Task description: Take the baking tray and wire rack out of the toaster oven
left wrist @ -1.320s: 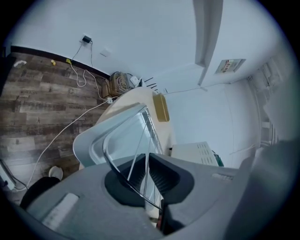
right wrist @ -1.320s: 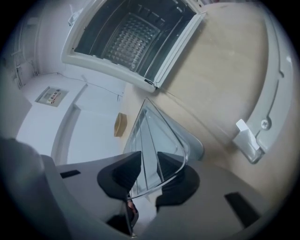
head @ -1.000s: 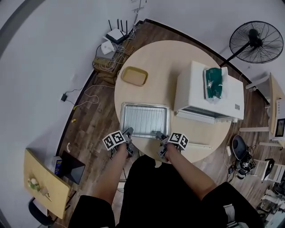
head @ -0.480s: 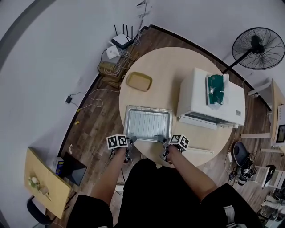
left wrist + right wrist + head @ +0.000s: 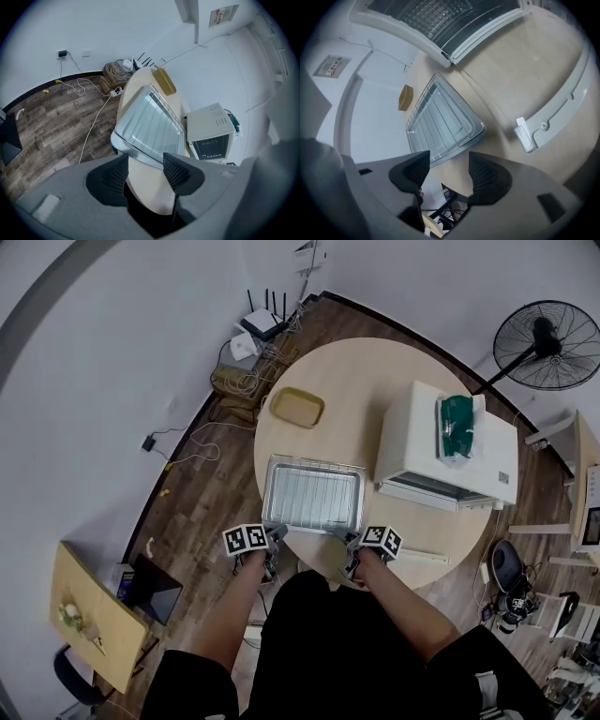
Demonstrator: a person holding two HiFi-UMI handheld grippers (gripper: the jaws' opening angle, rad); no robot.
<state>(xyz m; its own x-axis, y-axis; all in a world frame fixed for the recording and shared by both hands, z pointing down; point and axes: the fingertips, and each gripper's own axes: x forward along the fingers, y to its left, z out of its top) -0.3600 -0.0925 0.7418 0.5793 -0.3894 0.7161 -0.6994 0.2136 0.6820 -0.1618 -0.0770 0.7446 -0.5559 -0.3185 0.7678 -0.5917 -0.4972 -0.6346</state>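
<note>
Both arms out in front, left forearm (image 5: 234, 607) and right forearm (image 5: 405, 601) bare, angled in slightly toward each other. The left gripper (image 5: 275, 534) pitched steeply down; jaws had just been opening and stood apart, nothing between the pads (image 5: 117, 176). The right gripper (image 5: 349, 539) had the same pitch, jaws also just opening, wide apart, nothing gripped. The two sat level, side by side.

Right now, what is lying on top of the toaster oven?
One green bundle lies on the white toaster oven. I cannot tell what it is. It covers the part of the oven top beneath it; the rest of the top is bare.
</note>
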